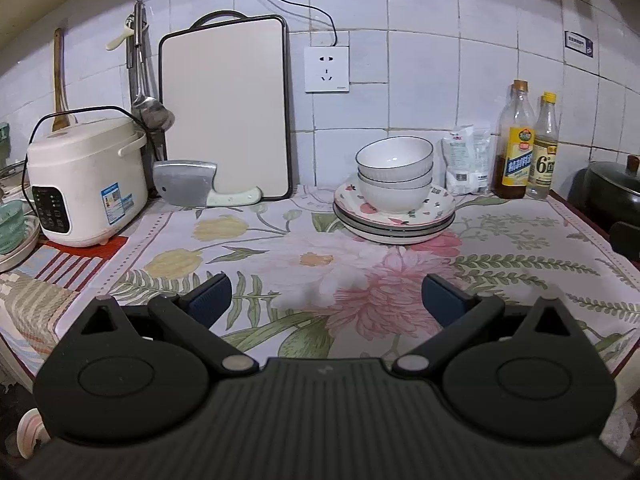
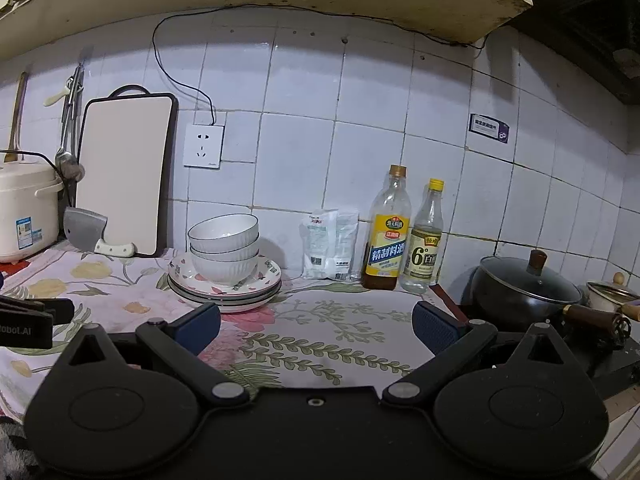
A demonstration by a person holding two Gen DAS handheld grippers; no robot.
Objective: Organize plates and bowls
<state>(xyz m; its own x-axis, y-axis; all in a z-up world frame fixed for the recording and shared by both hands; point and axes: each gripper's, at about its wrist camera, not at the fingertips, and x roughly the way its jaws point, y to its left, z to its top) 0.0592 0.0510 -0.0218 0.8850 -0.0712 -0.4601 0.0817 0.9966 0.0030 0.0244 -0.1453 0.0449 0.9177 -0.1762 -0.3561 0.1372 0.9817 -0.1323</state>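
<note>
White ribbed bowls [image 1: 394, 176], three nested, sit on a stack of flowered plates [image 1: 394, 216] at the back of the floral cloth [image 1: 280, 256], near the tiled wall, w/ a salt bag [image 1: 466, 164] and two bottles [image 1: 524, 144] just beside on the right. Looks like the job's basically done: bowls w/ bowls, plates w/ plates, one tidy pile, nothing loose on the cloth that I can see. Your left gripper [image 1: 326, 300] hangs over the cloth, fingers spread wide, holding nothing. Same for your right gripper [image 2: 316, 324], spread and empty, well short of the pile. Off to the left there's a green bowl [image 1: 12, 220] by the rice cooker [image 1: 86, 184], cut off at the edge; can't tell if that's yours to sort. Otherwise, prob. finished.
</note>
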